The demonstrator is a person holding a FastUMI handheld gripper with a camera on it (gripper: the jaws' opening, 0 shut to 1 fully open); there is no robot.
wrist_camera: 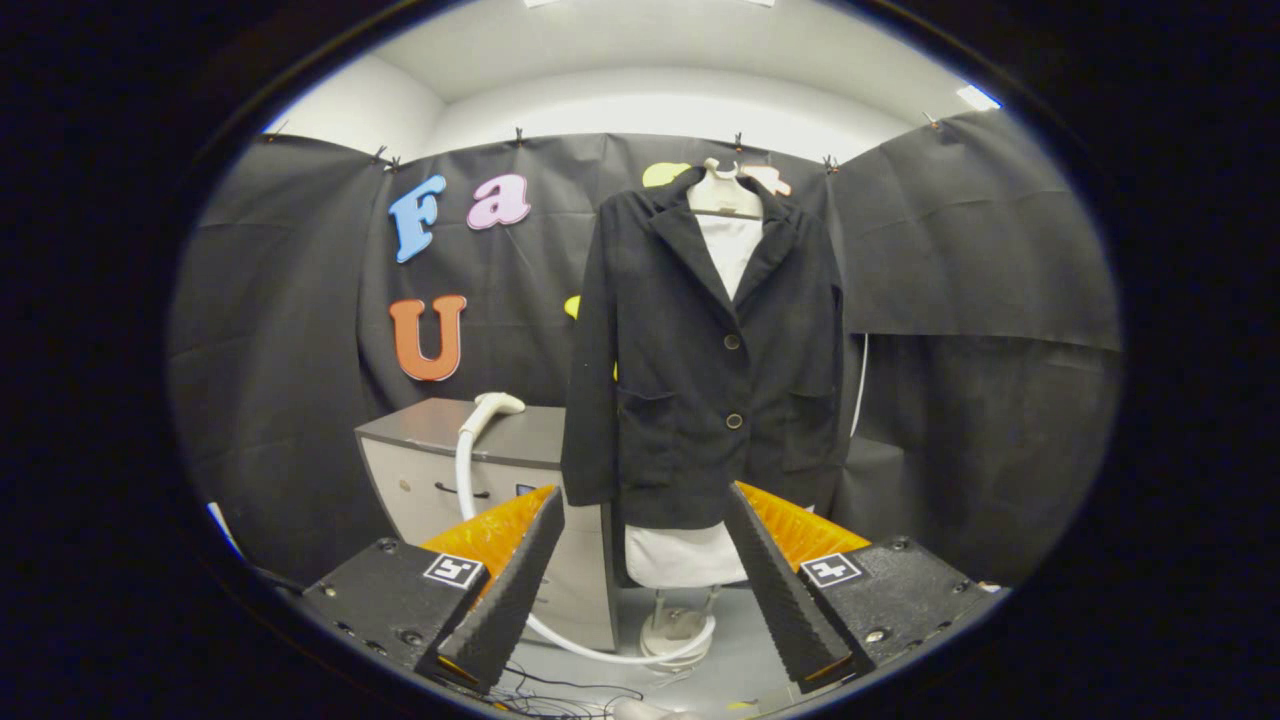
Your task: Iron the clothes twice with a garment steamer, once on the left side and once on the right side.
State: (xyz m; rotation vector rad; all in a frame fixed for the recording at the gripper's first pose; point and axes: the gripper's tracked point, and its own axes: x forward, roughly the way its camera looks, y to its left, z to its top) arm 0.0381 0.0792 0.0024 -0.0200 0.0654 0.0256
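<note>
Gripper view: our gripper [640, 590] is open and empty. The steamer head [495, 405] rests on the cabinet [420, 440], left of the jacket [700, 350]. Its hose [462, 470], probably slack, could snag during pickup.

Tool [640, 590] fingers spread, empty; black jacket [700, 350] hangs beyond, steamer head [497, 404] on cabinet [440, 440].

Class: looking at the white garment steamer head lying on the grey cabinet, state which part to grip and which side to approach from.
Grip the white steamer head at its narrow neck, just above where the white hose bends down over the grey cabinet edge. Approach from the front with the open hand-held gripper; the black jacket hangs close beside it.
</note>
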